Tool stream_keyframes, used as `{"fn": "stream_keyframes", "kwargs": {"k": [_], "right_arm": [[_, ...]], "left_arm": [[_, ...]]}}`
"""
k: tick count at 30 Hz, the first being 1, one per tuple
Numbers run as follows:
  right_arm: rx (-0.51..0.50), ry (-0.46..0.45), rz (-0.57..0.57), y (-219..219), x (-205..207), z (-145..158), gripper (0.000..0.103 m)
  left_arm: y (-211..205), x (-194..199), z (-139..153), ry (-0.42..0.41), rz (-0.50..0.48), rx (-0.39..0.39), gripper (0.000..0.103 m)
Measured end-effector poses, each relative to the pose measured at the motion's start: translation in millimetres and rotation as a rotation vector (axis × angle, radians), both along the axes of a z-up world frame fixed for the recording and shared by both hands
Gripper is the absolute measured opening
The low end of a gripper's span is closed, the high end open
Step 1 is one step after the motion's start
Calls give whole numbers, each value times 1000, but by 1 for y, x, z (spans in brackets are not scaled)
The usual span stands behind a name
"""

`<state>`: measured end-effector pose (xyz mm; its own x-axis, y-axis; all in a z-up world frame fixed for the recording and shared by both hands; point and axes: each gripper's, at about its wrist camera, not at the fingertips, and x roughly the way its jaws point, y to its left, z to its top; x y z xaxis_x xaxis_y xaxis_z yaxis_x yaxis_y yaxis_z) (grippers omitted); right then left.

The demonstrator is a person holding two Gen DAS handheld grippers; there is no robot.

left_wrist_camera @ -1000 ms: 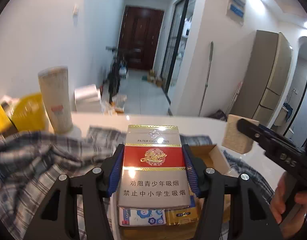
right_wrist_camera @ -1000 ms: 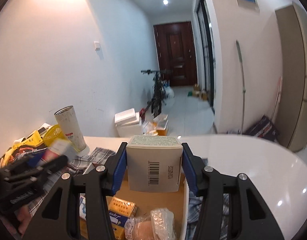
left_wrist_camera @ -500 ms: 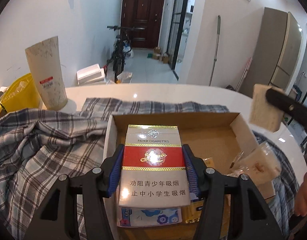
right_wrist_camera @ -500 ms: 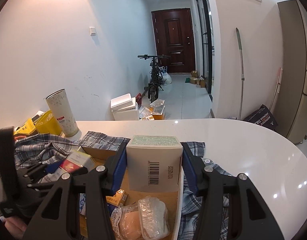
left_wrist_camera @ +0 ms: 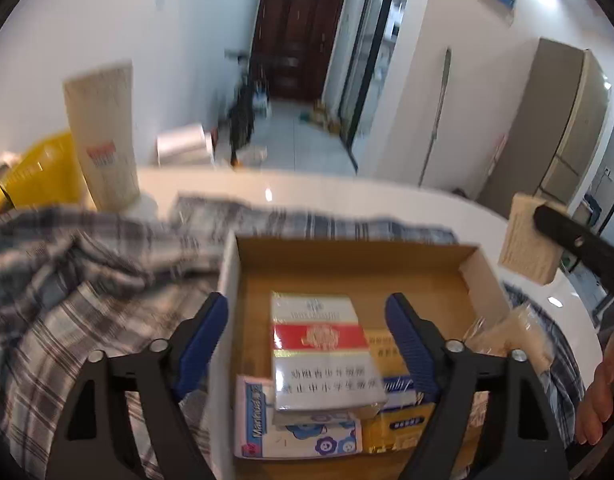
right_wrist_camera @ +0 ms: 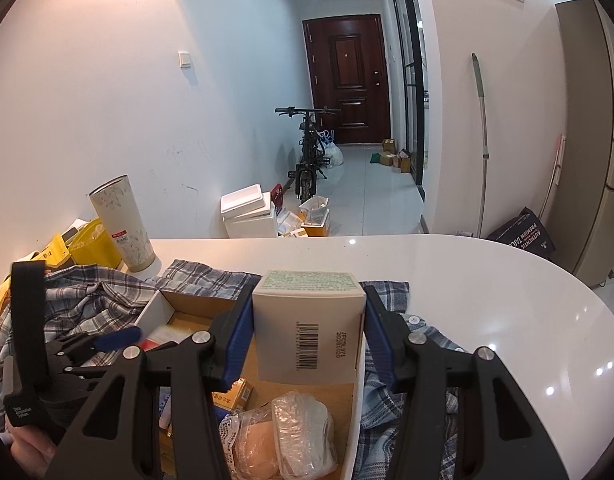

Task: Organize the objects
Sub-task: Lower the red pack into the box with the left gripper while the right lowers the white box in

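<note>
White tabletop [right_wrist_camera: 487, 280], rounded at the right end, draped with a plaid shirt [left_wrist_camera: 67, 280] across the left and middle. On the shirt, an open cardboard box [left_wrist_camera: 347, 256], nearer the tabletop's left side than its right end. Along the far left edge, a tall pale tumbler [right_wrist_camera: 121, 228] and a yellow bag [right_wrist_camera: 93, 246].

Inside the box, at its near left: a cigarette pack [left_wrist_camera: 321, 344] lying tilted on top of a tissue packet [left_wrist_camera: 263, 424] and a yellow carton [left_wrist_camera: 403, 420]. At the near right: clear-wrapped packets [right_wrist_camera: 291, 432].

Left hand-held gripper [left_wrist_camera: 307, 344]: jaws just opened wide, blue pads standing clear on both sides of the cigarette pack, nothing gripped. Angled down into the box from its near side, straddling the left wall.

Right hand-held gripper [right_wrist_camera: 309, 332]: clamped on a white carton [right_wrist_camera: 309, 320] with a barcode, held upright above the box's right wall, tilted gently downward. A few fingers [left_wrist_camera: 599, 392] visible at the handle.

For a clean finish to the release: lift the left hand-held gripper straight back and up, without brushing the pack, since its perch on the items below looks loose and a nudge could slide it. Then, probably, lower the white carton into the bare far half of the box floor, flat side down, before opening, well away from the soft packets.
</note>
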<state>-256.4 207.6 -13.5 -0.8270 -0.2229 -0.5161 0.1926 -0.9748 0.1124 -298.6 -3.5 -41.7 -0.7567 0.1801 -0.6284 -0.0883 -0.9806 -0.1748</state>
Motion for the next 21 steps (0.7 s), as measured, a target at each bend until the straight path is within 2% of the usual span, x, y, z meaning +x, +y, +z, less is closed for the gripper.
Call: {"fn": "stream_keyframes", "kwargs": {"k": [4, 7, 10, 12, 13, 15, 17, 21], "right_arm": [[-20, 13, 5, 4, 2, 3, 51], [-23, 14, 10, 4, 1, 3, 51], [-18, -3, 13, 2, -2, -1, 51], [-15, -20, 15, 1, -5, -5, 51], [-13, -29, 14, 2, -6, -7, 51], [-9, -52, 13, 1, -10, -12, 51], [-6, -72, 13, 2, -14, -18, 51], [18, -98, 16, 1, -20, -27, 51]], "left_arm": [[-3, 18, 17, 136, 14, 33, 87], [-2, 27, 26, 207, -13, 54, 89], [1, 29, 30, 227, -17, 34, 92], [1, 29, 30, 226, -12, 32, 97], [1, 29, 31, 225, -8, 37, 103], [-1, 32, 32, 241, 16, 40, 103], [-1, 34, 34, 252, 54, 9, 103], [-4, 35, 36, 253, 45, 29, 103]]}}
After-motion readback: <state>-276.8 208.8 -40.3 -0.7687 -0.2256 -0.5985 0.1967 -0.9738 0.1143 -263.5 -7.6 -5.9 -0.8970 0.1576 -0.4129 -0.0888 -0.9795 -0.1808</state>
